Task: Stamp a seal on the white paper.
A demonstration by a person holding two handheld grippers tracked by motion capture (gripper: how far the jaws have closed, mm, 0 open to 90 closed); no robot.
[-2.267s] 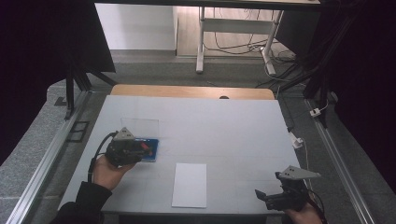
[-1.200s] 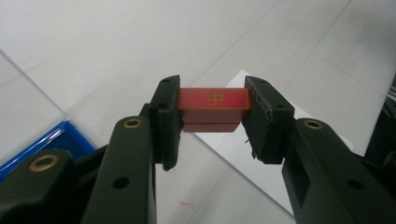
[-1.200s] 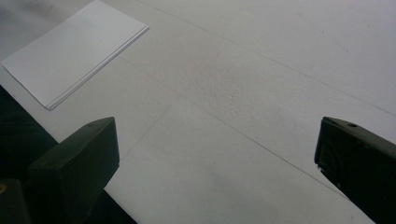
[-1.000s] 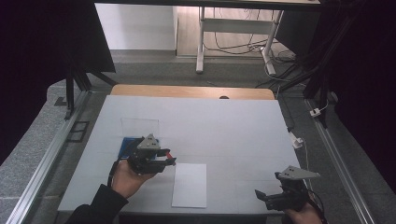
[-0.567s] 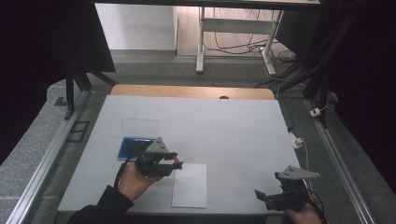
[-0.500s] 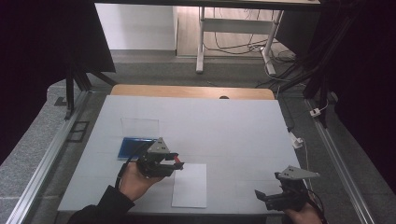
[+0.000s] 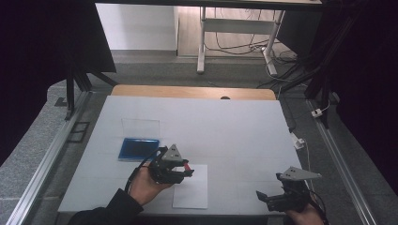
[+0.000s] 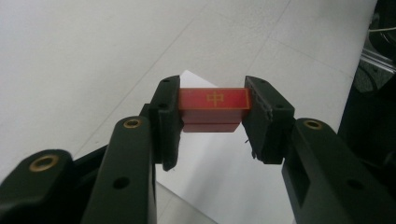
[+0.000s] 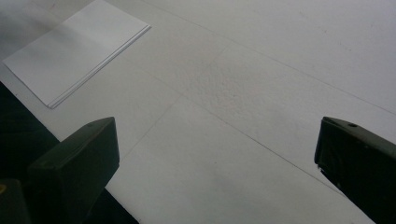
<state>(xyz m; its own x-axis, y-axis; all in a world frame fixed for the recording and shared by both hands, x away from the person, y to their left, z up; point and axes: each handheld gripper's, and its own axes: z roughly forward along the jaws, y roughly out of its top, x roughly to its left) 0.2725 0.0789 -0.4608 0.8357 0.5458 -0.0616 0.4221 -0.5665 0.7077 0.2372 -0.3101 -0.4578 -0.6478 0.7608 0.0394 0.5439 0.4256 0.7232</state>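
Left gripper [image 7: 187,169]: jaws clamped on a small red block [image 8: 213,108], one pad on each end face. The block sits level between the jaw tips, its top face bearing a gold character inside a thin gold border. In the left gripper view the block is clear of the surface, over the near corner of the white paper sheet [image 8: 210,158]. In the high view the left gripper is at the top left corner of that sheet [image 7: 191,190], tips pointing right, red of the block just visible at the tips. Left hand [image 7: 143,187] wraps the gripper body from below; cable loops off its left side.

Right gripper [image 7: 267,199]: jaws wide apart with nothing between them. The right gripper view looks down on bare white surface [image 9: 261,93] between the two pads, with the paper sheet off at the upper left. In the high view it is at the bottom right edge of the surface, well apart from the sheet and from the left gripper.

Blue tray [image 7: 137,148] lies flat on the surface just up-left of the left gripper, not touching it. A clear lid [image 7: 140,126] lies right behind the tray.
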